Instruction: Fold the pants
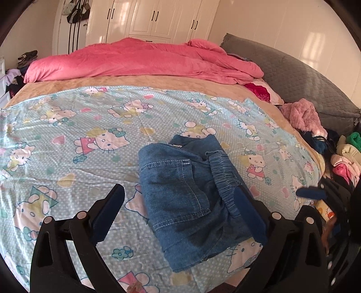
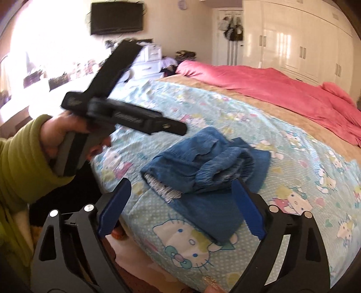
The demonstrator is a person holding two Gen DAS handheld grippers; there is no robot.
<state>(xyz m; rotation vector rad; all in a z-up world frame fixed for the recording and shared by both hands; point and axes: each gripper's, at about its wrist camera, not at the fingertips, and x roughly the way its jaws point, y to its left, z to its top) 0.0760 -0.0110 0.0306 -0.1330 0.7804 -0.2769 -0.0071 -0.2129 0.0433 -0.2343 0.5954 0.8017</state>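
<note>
Your bed [image 1: 67,162] fills most of both views, spread with a pale blue cartoon-cat sheet [image 1: 56,126] and, beyond it, a tan blanket [image 1: 140,81]. A pink duvet [image 1: 140,60] lies heaped across the far side, in front of the white wardrobe doors [image 1: 153,20]. A grey quilted headboard cushion [image 1: 300,83] runs along the right edge in your left camera, with a fluffy pink garment [image 1: 302,117] and a pile of other clothes [image 1: 345,157] below it.

The pants [image 1: 187,198], blue denim, lie folded into a compact bundle on the sheet near the bed's near edge. The elastic waistband [image 1: 223,171] is on top towards the right, and a back pocket faces up. From your right camera, a frayed hem [image 2: 162,191] shows at the bundle's left.

Your left claw [image 1: 179,191] is spread wide above the pants, holding nothing; its right finger appears to overlap the waistband, though you cannot tell whether it touches. Your right claw [image 2: 181,189] is also spread wide and empty, low in front of the bundle's near edge. In the right camera, your left hand [image 2: 65,135], in a green sleeve, grips its tool's handle up at the left.
</note>
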